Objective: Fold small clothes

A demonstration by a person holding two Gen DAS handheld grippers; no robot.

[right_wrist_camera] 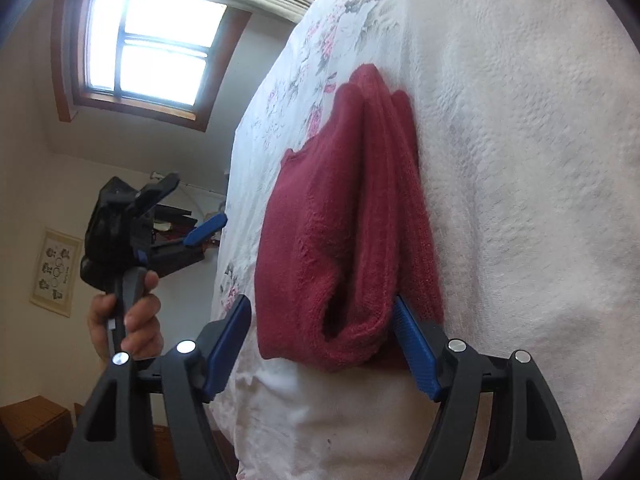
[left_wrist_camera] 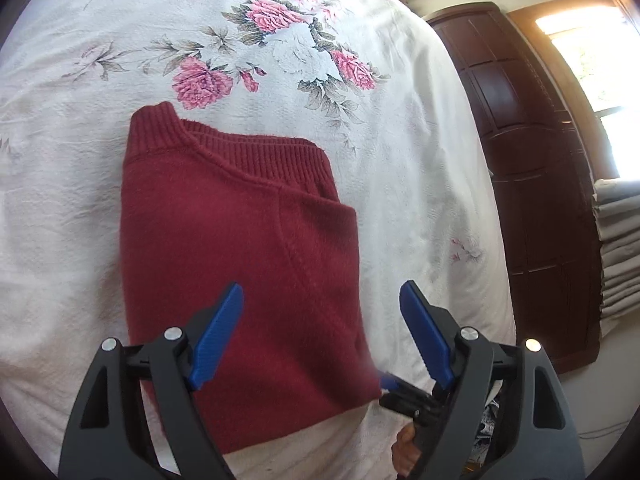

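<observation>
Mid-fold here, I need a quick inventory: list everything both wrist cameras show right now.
sweater: one, dark red, folded flat on the bedspread, ribbed collar at the far end.
bedspread: one, white with pink roses, covers the bed.
wardrobe: one, dark brown wood, beside the bed.
folded linen: one stack, beige, past the wardrobe.
window: one, wood-framed, bright, on the wall.
picture: one, pale print, on the wall.
left gripper: black with blue pads, open above the sweater's near part.
right gripper: black with blue pads, open at the sweater's near edge, one pad tucked among the layers.
hand: one, grips the left gripper's handle.
</observation>
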